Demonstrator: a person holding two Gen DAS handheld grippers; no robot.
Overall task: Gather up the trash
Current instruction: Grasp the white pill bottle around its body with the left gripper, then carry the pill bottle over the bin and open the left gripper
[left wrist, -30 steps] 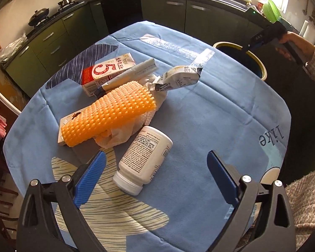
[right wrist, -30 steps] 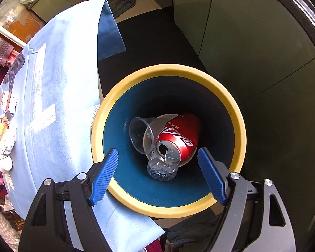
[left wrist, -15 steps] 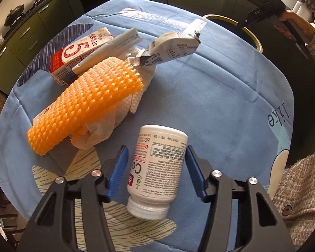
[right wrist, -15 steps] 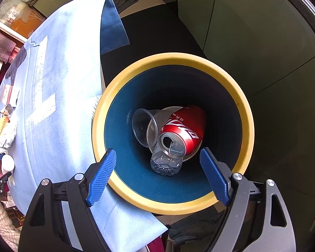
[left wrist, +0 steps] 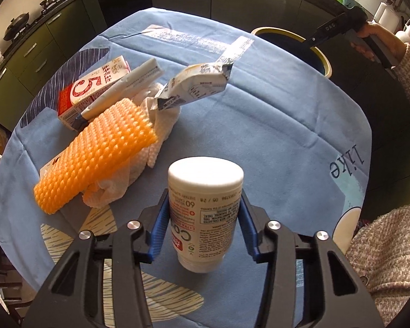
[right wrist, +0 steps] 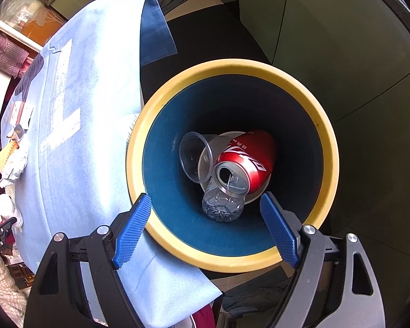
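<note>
Can (right wrist: pixel 246 164), cup (right wrist: pixel 195 160) and bottle (right wrist: pixel 222 207) are binned; left hand-held gripper (left wrist: pixel 203 227) clamps the pill bottle (left wrist: pixel 205 213), right hand-held gripper (right wrist: pixel 205 229) gapes empty, cartons (left wrist: pixel 93 93) remain.

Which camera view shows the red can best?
The right wrist view: the red can lies inside the yellow-rimmed bin, its opened top facing the camera. The left wrist view shows only the bin's rim beyond the table; the can is hidden there.

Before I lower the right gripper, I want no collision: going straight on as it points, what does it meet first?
The right gripper, jaws open and empty, points into the yellow-rimmed bin. It would probably reach the clear plastic bottle or red soda can first; depth is unclear.
</note>
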